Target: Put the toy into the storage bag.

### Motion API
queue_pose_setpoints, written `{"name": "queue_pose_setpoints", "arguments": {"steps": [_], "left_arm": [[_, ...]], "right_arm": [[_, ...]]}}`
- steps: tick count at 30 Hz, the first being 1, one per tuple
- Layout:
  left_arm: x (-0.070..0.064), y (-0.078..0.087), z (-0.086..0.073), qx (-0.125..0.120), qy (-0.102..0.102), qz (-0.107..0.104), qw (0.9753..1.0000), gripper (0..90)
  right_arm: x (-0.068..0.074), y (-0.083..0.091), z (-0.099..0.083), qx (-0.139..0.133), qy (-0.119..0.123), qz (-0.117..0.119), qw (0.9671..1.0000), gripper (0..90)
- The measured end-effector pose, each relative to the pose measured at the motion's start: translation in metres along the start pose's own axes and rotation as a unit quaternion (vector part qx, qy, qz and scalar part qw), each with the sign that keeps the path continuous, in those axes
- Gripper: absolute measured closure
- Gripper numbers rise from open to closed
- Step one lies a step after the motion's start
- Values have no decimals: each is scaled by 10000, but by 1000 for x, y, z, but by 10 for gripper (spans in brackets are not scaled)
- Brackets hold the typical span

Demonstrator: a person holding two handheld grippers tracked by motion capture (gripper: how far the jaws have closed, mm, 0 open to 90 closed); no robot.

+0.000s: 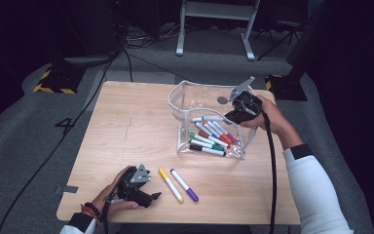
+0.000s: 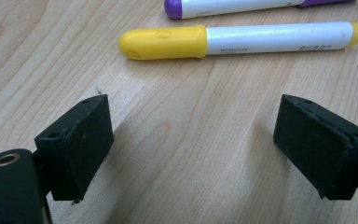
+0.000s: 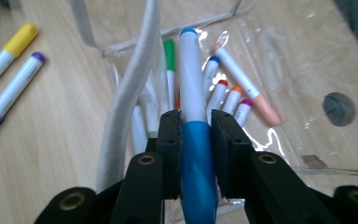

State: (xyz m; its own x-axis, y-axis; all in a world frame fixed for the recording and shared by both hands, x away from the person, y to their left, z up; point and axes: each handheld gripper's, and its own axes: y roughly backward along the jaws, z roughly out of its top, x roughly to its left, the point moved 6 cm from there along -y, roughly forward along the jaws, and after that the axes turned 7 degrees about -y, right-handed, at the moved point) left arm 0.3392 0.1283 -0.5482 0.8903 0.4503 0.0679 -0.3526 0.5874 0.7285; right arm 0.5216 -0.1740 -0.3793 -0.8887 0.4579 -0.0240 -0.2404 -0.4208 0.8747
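Note:
A clear plastic pouch [image 1: 185, 100] stands open on the wooden table, with several coloured markers [image 1: 209, 139] lying in it. My right gripper [image 1: 233, 116] hovers over the pouch's mouth, shut on a blue marker [image 3: 193, 93] by its blue cap; the white barrel points down into the pouch [image 3: 135, 84]. A yellow marker [image 1: 170, 185] and a purple marker [image 1: 185, 185] lie side by side on the table in front of the pouch. My left gripper [image 1: 153, 196] rests low on the table just left of them, open, with the yellow marker [image 2: 237, 41] a little beyond its pads [image 2: 81, 140].
The table [image 1: 126, 126] has bare wood on its left half and along the front edge. A grey round mark [image 3: 338, 108] shows on the wood beside the pouch. Cables and a metal stand's legs [image 1: 214, 29] lie on the floor behind the table.

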Motion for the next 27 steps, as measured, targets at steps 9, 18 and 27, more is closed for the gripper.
{"name": "queue_pose_setpoints", "arguments": {"steps": [9, 18, 27], "left_arm": [[0, 0, 0, 1, -3, 1, 10000, 121], [0, 0, 0, 1, -2, 0, 10000, 121], [0, 0, 0, 1, 0, 1, 10000, 121]], "right_arm": [[4, -2, -1, 148, 75, 39, 9999, 682], [-6, 14, -2, -401, -181, -375, 9983, 517], [9, 61, -10, -1605, -490, -552, 9843, 389]]}}
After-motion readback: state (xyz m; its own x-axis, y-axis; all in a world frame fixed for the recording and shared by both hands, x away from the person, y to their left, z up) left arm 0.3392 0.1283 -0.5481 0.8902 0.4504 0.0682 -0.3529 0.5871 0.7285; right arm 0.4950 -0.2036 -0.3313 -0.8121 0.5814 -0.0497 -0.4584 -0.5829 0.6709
